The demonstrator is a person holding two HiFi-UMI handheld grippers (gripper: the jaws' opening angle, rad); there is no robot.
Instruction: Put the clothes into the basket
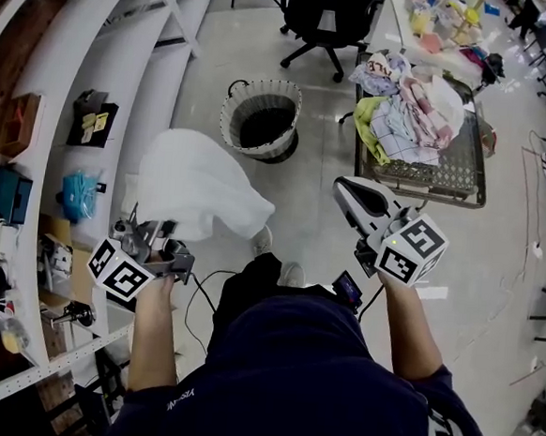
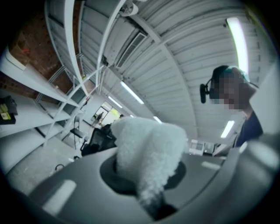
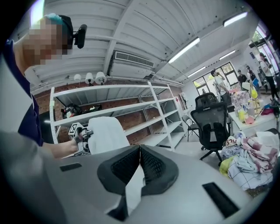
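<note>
While the white cloth point(image 1: 195, 187) hangs left of centre, gripped in the left claw point(image 1: 154, 241), the basket point(image 1: 232, 120) sits on the floor above it in the frame, well apart. Right claw point(image 1: 347, 194), centre right, is closed with nothing in it. More clothes point(image 1: 408, 115) are piled on the mesh table point(image 1: 464, 180), upper right.

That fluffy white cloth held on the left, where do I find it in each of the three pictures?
Head view: left of centre, the white cloth hangs from the left tool.
Left gripper view: centre, the cloth bulges out between the jaws.
Right gripper view: left of centre, the cloth shows in front of the shelves.
Shared landmark: the white shelves.
</note>
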